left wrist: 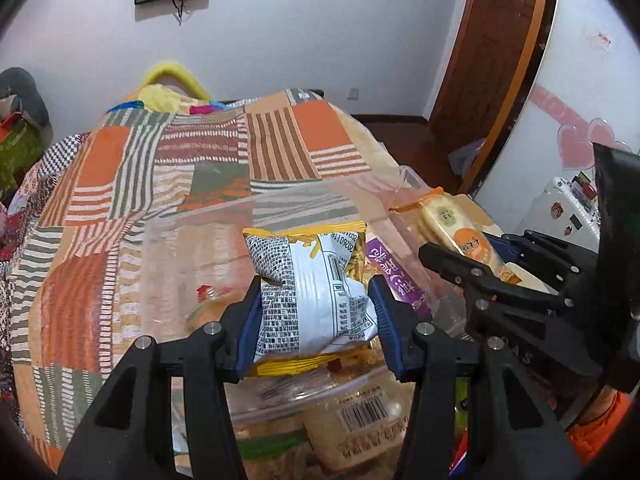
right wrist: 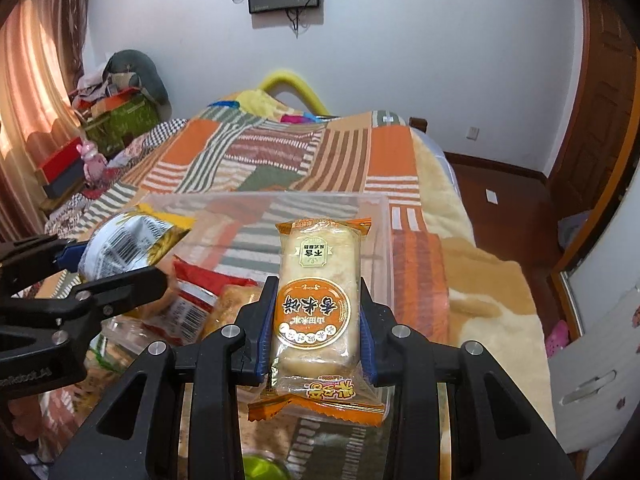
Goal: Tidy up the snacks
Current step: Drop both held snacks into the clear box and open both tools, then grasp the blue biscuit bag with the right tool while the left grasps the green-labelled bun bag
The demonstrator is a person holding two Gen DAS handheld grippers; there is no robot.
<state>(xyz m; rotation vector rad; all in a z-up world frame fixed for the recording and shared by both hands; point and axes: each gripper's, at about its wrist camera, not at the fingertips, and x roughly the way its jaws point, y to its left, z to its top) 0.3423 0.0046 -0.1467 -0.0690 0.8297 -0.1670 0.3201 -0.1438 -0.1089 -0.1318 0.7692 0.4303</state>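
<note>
My left gripper point(left wrist: 316, 312) is shut on a white-and-yellow snack bag point(left wrist: 312, 296), its blue pads pressing both sides. The same bag point(right wrist: 120, 246) shows at the left of the right wrist view, held by the left gripper point(right wrist: 116, 268). My right gripper point(right wrist: 314, 328) is shut on an orange rice-cracker pack point(right wrist: 316, 304), held upright over a clear plastic bin point(right wrist: 376, 216). In the left wrist view that pack point(left wrist: 452, 228) and the right gripper point(left wrist: 464, 256) sit to the right. Both hover above the bin, which holds several snack packets point(right wrist: 192, 300).
A patchwork orange-striped blanket point(left wrist: 160, 184) covers the bed under the bin. A purple packet point(left wrist: 396, 276) and a barcode-labelled pack point(left wrist: 360, 420) lie below the left gripper. Boxes and clutter point(right wrist: 108, 120) stand at the bed's far left; a wooden door point(left wrist: 492, 40) is at right.
</note>
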